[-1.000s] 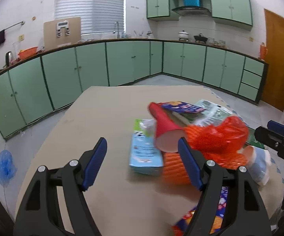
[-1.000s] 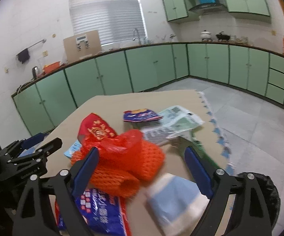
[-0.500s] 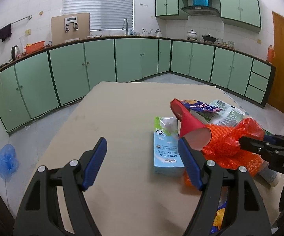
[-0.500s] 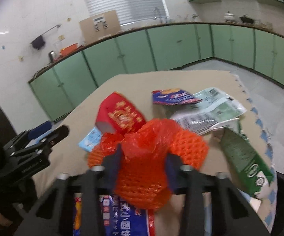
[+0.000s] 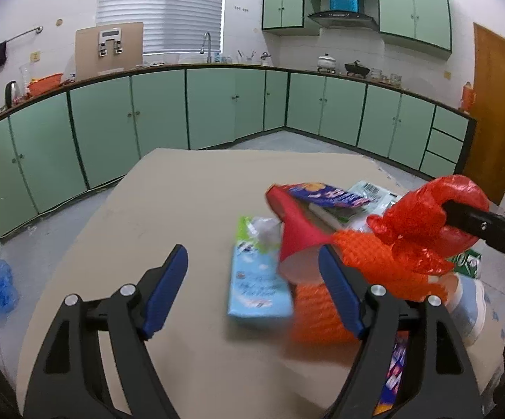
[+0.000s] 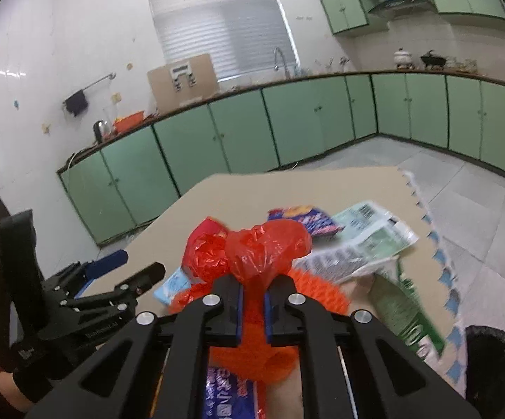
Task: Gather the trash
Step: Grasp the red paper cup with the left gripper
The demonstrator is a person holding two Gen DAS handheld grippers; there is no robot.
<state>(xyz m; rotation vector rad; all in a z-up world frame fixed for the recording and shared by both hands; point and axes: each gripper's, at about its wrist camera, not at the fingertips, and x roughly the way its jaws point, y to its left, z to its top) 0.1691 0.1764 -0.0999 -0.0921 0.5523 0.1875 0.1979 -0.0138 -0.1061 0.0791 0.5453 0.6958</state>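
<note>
A pile of trash lies on the tan table [image 5: 182,192]. My right gripper [image 6: 254,281] has its jaws closing, the pads pressing a crumpled red plastic bag [image 6: 262,244] that bulges above them. The bag and my right gripper's fingers [image 5: 490,227] also show at the right in the left wrist view. Under the bag is an orange mesh net [image 5: 322,314]. My left gripper [image 5: 251,249] stands open and holds nothing; just beyond its fingers lie a tipped red paper cup [image 5: 297,234] and a light blue milk carton [image 5: 257,286].
A purple snack wrapper [image 6: 304,220], a white-green packet [image 6: 367,241] and a dark green bag [image 6: 406,310] lie behind the pile. A blue printed wrapper [image 6: 228,394] lies near me. A black bin [image 6: 490,359] stands by the table's right edge. Green cabinets line the walls.
My right gripper went from wide open to closed on the red plastic bag and has lifted it slightly. The left gripper has stayed open and nearly still.
</note>
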